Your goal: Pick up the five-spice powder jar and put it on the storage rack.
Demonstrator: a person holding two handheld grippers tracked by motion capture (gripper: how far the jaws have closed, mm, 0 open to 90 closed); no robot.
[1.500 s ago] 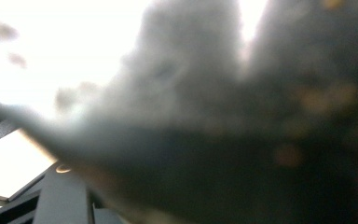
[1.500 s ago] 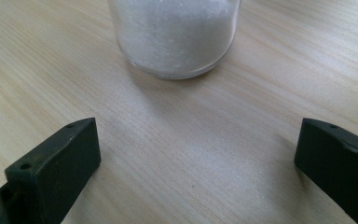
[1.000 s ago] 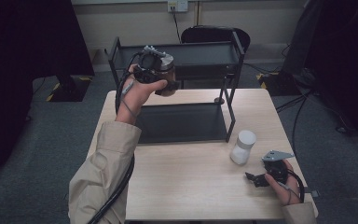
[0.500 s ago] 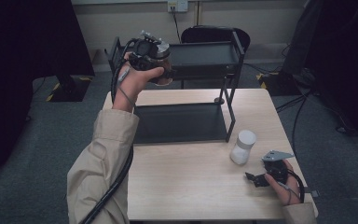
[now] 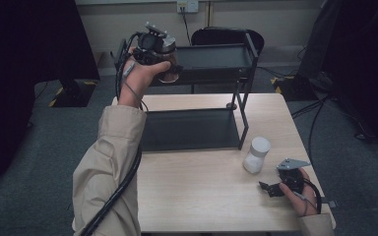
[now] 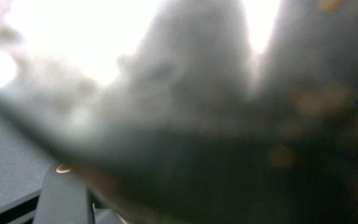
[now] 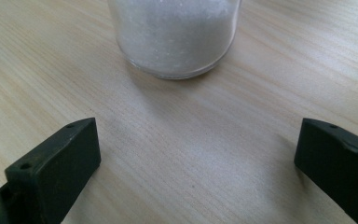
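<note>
My left gripper (image 5: 163, 58) is raised at the left front of the top shelf (image 5: 211, 56) of a black two-tier rack. It is shut on a brown jar (image 5: 170, 73) with a grey lid. In the left gripper view that jar (image 6: 205, 140) is a dark blur right against the lens, over the shelf (image 6: 4, 172). A white jar (image 5: 256, 155) stands on the wooden table (image 5: 202, 191), right of the rack. My right gripper (image 5: 270, 188) rests open on the table just in front of it. In the right gripper view its jaws (image 7: 196, 154) stand wide apart before the white jar (image 7: 175, 35).
The rack's lower shelf (image 5: 189, 129) lies on the table's far half. Its right front post (image 5: 243, 108) rises close to the white jar. A black chair (image 5: 226, 35) stands behind the rack. Cables trail across the floor at the right.
My left hand has lifted the brown jar higher and farther back, up to the top shelf's level. The right gripper and the white jar have not moved.
</note>
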